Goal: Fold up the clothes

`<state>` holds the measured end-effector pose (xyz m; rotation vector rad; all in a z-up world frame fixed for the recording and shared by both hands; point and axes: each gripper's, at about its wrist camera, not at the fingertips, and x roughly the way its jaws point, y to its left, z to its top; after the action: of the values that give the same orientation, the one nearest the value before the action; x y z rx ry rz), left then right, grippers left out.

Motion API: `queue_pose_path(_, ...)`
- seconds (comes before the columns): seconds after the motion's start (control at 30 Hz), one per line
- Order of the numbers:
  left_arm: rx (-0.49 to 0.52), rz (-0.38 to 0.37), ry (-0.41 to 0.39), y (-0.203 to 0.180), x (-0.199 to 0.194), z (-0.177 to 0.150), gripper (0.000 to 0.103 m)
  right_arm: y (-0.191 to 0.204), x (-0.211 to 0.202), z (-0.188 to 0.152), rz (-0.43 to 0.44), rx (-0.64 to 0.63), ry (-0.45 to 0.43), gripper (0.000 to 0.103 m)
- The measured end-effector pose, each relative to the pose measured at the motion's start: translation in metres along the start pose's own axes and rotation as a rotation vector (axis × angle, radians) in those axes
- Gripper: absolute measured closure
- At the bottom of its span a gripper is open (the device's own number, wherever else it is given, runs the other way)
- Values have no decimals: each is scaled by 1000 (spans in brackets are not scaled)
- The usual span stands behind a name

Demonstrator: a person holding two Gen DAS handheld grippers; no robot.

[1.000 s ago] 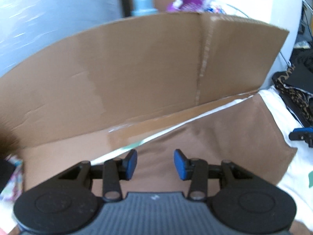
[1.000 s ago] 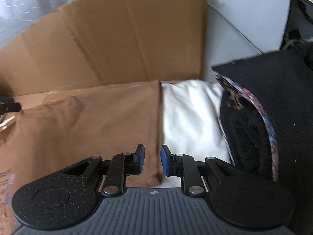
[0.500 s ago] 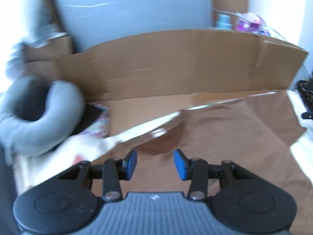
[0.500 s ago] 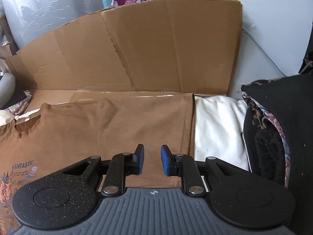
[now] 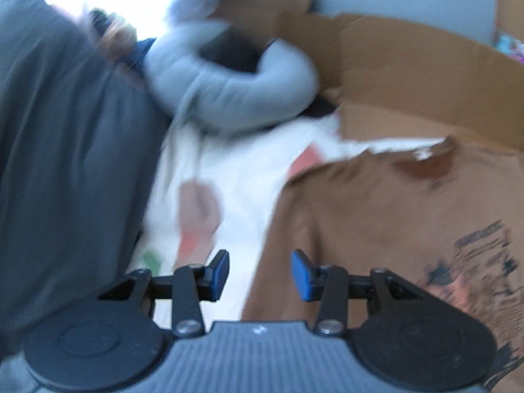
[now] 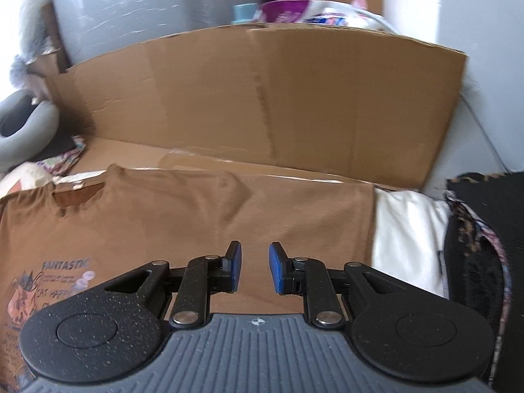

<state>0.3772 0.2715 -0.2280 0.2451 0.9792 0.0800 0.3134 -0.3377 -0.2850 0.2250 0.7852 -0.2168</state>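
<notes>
A brown T-shirt (image 6: 203, 216) with a printed picture lies spread flat, its neck hole toward the cardboard. In the left wrist view the same T-shirt (image 5: 386, 216) fills the right half, its left edge running just below my left gripper (image 5: 259, 273). That gripper is open, hovering above the shirt's edge and the white patterned sheet (image 5: 229, 196), with nothing between its blue pads. My right gripper (image 6: 255, 270) hangs over the shirt's right part, its jaws a small gap apart and empty.
A tall cardboard sheet (image 6: 262, 98) stands behind the shirt. A grey ring cushion (image 5: 229, 98) lies at the far left, a grey fabric mass (image 5: 65, 163) beside it. White cloth (image 6: 406, 229) and a black patterned pile (image 6: 484, 245) sit to the right.
The left gripper swept far to the left, from the cardboard and the shirt's top edge to the shirt's left edge. The right gripper drew back and rose slightly, showing more of the shirt.
</notes>
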Motion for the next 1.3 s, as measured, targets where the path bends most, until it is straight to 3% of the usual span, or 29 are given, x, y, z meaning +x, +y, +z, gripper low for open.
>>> queue_pose_path(0.33, -81, -7, 56, 36, 27, -50, 62, 46, 20, 2, 89, -51, 27, 78)
queue_pose_path(0.7, -222, -42, 65, 42, 73, -88, 63, 127, 60, 11, 237, -185, 64, 78)
queue_pose_path(1.0, -324, -24, -13, 36, 78, -109, 63, 190, 100, 12, 371, -314, 142, 78)
queue_pose_path(1.13, -362, -6, -48, 29, 75, -115, 73, 217, 108, 15, 425, -387, 186, 78)
queue_pose_path(1.27, -406, -17, -50, 26, 71, -120, 99, 243, 108, 21, 469, -471, 194, 78)
queue_pose_path(1.3, -425, -23, -55, 28, 69, -121, 99, 250, 108, 24, 482, -481, 194, 78)
